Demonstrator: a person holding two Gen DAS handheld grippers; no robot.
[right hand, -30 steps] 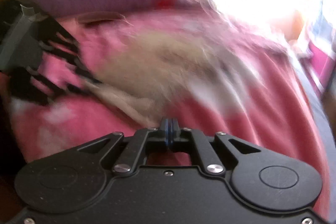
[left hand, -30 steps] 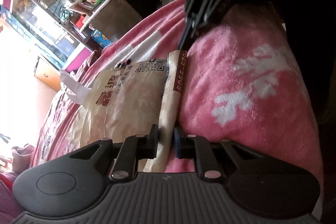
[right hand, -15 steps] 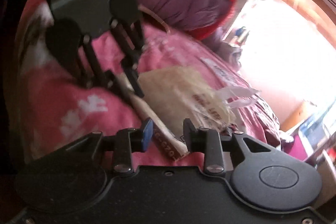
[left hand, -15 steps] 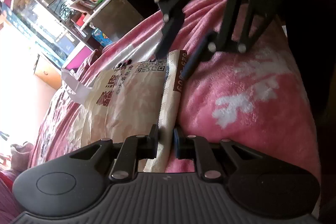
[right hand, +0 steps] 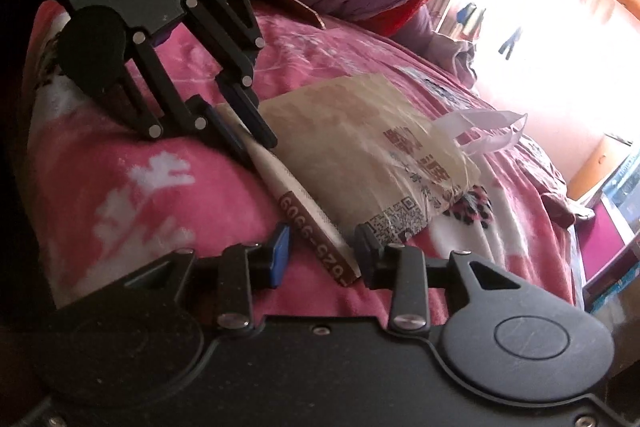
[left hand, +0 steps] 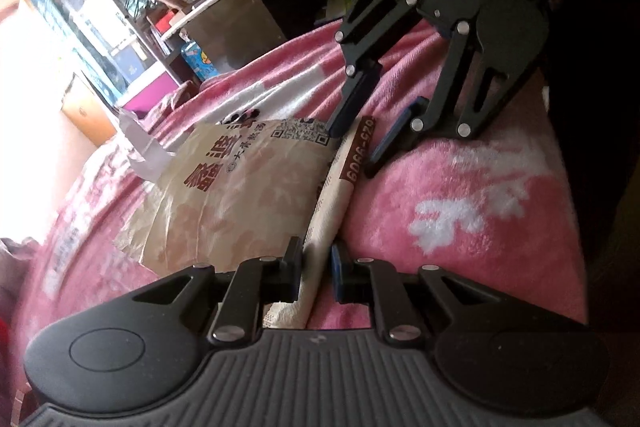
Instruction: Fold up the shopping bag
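Right gripper (right hand: 322, 253), clamped shut a second ago, now stands parted around folded edge of shopping bag (right hand: 360, 147), pads not pressing. Left gripper (left hand: 316, 269) clenched on same edge, other end. Bag beige, crinkled, brown print, flat on pink blanket (left hand: 480, 207).

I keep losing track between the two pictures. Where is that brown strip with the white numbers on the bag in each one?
Left wrist view: brown numbered strip sits upper centre, at the far end of the bag's folded edge.
Right wrist view: the strip lies low in the middle, right before the camera.
Shared landmark: the QR code printed beside it.
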